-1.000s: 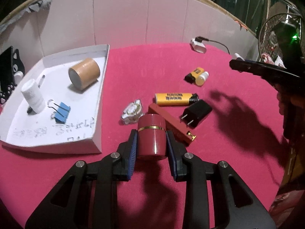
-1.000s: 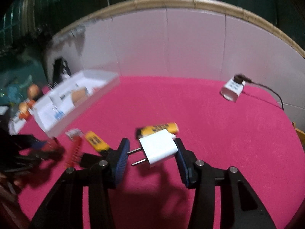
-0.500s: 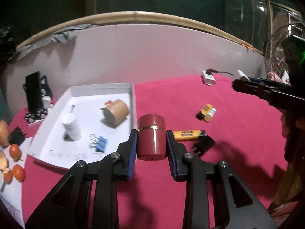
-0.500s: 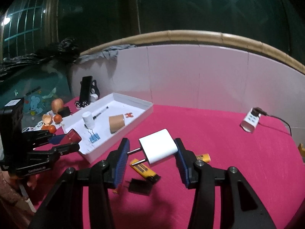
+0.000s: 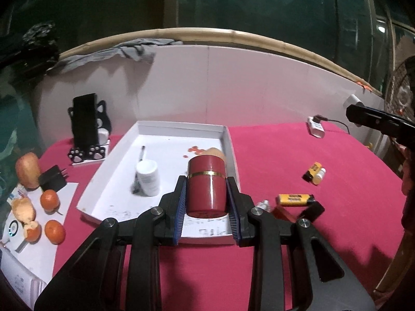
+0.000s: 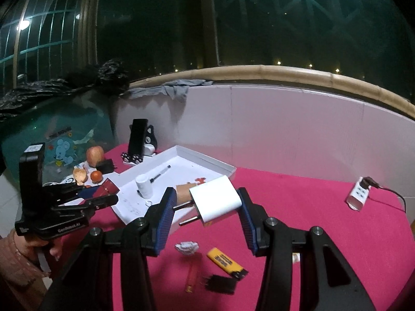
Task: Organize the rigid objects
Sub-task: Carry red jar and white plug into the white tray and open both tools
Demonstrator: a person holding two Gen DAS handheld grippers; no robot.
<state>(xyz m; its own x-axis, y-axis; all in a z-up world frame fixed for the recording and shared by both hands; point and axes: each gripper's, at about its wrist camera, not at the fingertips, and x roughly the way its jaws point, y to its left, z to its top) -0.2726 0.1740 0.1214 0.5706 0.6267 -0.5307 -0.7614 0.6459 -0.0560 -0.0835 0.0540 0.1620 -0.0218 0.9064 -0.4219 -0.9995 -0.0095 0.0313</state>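
Left wrist view: my left hand-held gripper (image 5: 207, 202) is clamped on the dark red canister (image 5: 206, 185) with the gold band, blue pads square on its round sides. It hangs upright above the near right corner of the white tray (image 5: 230, 142). I judge it stiff and light, but the glossy wall could slip or twist, so gripping mid-body below the band looks right.

Over on the right, my right hand-held gripper (image 6: 206, 213) carries the white plug adapter (image 6: 215, 202); the right pad is against its flat side, the prongs reach toward the left pad, and I cannot tell whether they touch it. It's a hard plastic shell, probably light; I'd rather hold the flat faces than the pins.

Compared with half a second ago, the canister has travelled further over the tray, now covering most of the tan cylinder (image 5: 215, 151), and the adapter has drawn closer to the tray's corner. The yellow lighter (image 6: 225, 260) and black plug (image 6: 220, 283) lie on the red bench (image 6: 324, 202).
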